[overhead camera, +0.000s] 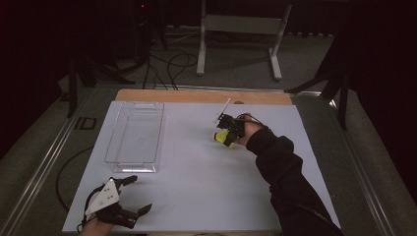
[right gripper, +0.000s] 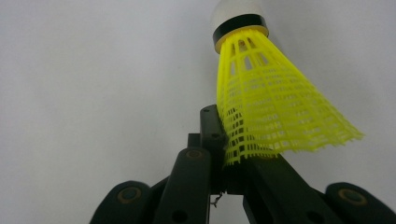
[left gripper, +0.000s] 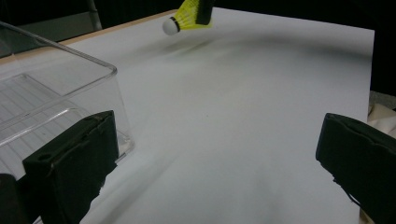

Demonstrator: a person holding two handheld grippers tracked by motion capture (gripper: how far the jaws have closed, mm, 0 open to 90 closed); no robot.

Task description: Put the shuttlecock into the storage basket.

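- Shuttlecock [overhead camera: 221, 135], yellow plastic skirt with a white cork tip and a black band, sits right of centre over the white table sheet [overhead camera: 206, 172], gripped by the right gripper; the left gripper view shows it raised above its own shadow, clear of the sheet.
- Left gripper [overhead camera: 134, 195] at the near left corner of the sheet, grey three-cornered plate on top; jaws spread wide, nothing between them. In the left gripper view both black pads [left gripper: 74, 163] stand far apart over bare white sheet.
- Clear plastic tray [overhead camera: 157, 132] just beyond the left gripper, on the left half of the sheet, long side running away from the person. In the left gripper view its corner sits close beside the left pad; whether they touch is hard to tell.
- Right gripper [overhead camera: 227, 132] right of centre toward the far edge, held by a hand in a dark sleeve [overhead camera: 280, 167].
- Right gripper view: jaws clenched on the open rim of the shuttlecock's skirt [right gripper: 275, 112], cork tip pointing away from the camera, skirt flaring to the right of the jaws.
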